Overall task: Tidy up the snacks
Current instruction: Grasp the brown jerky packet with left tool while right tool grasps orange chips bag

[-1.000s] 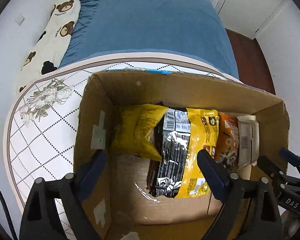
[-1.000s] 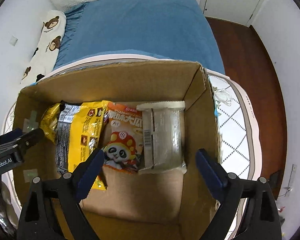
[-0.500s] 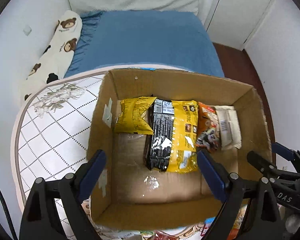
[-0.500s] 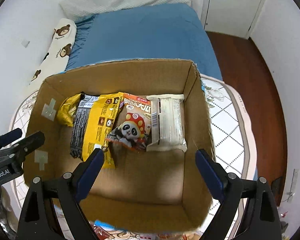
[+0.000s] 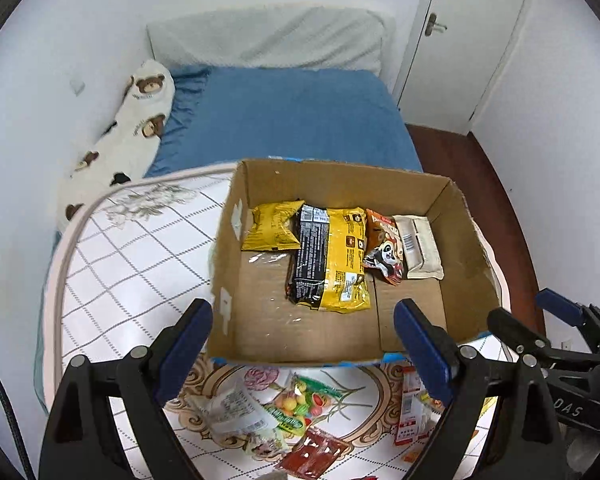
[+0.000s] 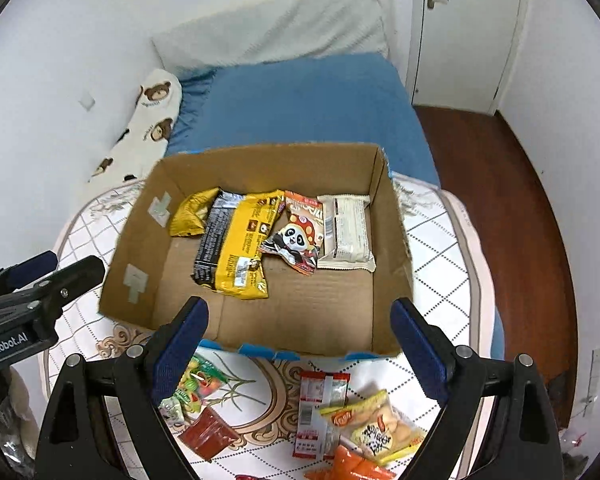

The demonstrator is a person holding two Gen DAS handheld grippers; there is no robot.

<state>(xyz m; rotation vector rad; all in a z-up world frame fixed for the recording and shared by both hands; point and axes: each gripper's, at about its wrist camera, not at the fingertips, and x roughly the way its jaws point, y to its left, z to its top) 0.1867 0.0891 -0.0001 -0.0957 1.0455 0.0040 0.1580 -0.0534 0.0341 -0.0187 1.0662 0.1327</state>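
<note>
An open cardboard box (image 5: 464, 240) (image 6: 140, 240) stands on the patterned table. Along its far side lie a small yellow bag (image 5: 274, 226), a yellow-and-black pack (image 5: 328, 258) (image 6: 240, 244), a panda snack pack (image 5: 384, 254) (image 6: 296, 238) and a white wrapped pack (image 5: 418, 246) (image 6: 346, 234). Loose snacks lie on the table in front of the box: a fruit-candy bag (image 5: 296, 402) (image 6: 194, 384), a red sachet (image 6: 208, 432), a red-white pack (image 6: 320, 412) and a biscuit bag (image 6: 376, 428). My left gripper (image 5: 304, 352) and right gripper (image 6: 300, 348) are both open and empty, above the box's near edge.
A bed with a blue sheet (image 5: 284, 120), a bear-print pillow (image 5: 136, 128) and a grey pillow (image 5: 268, 40) lies behind the table. A white door (image 5: 460, 40) and dark wood floor (image 6: 500, 184) are at the right. The table edge (image 5: 60, 264) curves on the left.
Both grippers have pulled back and up from inside the box. The whole box, the loose snacks in front and more of the room have come into view.
</note>
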